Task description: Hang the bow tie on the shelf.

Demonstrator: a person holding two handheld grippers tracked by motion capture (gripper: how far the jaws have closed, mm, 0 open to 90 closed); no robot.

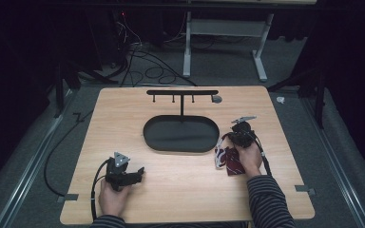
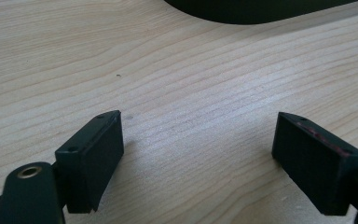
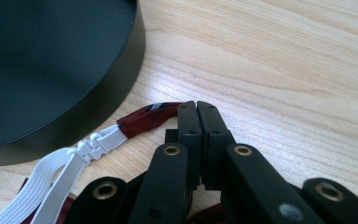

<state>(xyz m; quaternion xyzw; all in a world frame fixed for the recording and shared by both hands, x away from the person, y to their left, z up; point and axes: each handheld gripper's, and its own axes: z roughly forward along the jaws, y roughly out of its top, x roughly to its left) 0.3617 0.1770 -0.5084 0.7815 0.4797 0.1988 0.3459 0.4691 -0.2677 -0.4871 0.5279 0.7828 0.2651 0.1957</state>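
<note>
Your right gripper [image 3: 196,108] is sitting just beside the right end of the black oval tray [image 1: 180,134], and its jaws are pressed together, pinching the dark red striped fabric [image 3: 148,115] of a necktie [image 1: 229,160]. In the right gripper view the red cloth is running out from the jaw tips toward the tray's wall [image 3: 98,100], and a white elastic strap [image 3: 60,170] with a small white plastic clasp [image 3: 91,143] is joining onto it and lying flat on the wooden surface [image 1: 185,183]. Whether the fabric is touching the tray's wall cannot be told. In the high view the rest of the necktie is lying bunched on the surface under and just beside your right hand [image 1: 250,159], near the tray's right end and outside it. Your left gripper [image 2: 200,154] is resting low over the front left part of the surface, well apart from the necktie, with its jaws standing wide apart and nothing between them but bare wood grain; the tray's dark edge [image 2: 256,11] is showing at the top of the left gripper view. Your left hand [image 1: 113,197] is holding that gripper near the front edge. At the far side of the tray a black stand with a crossbar [image 1: 182,92] is rising upright, small pegs hanging along its underside.
</note>
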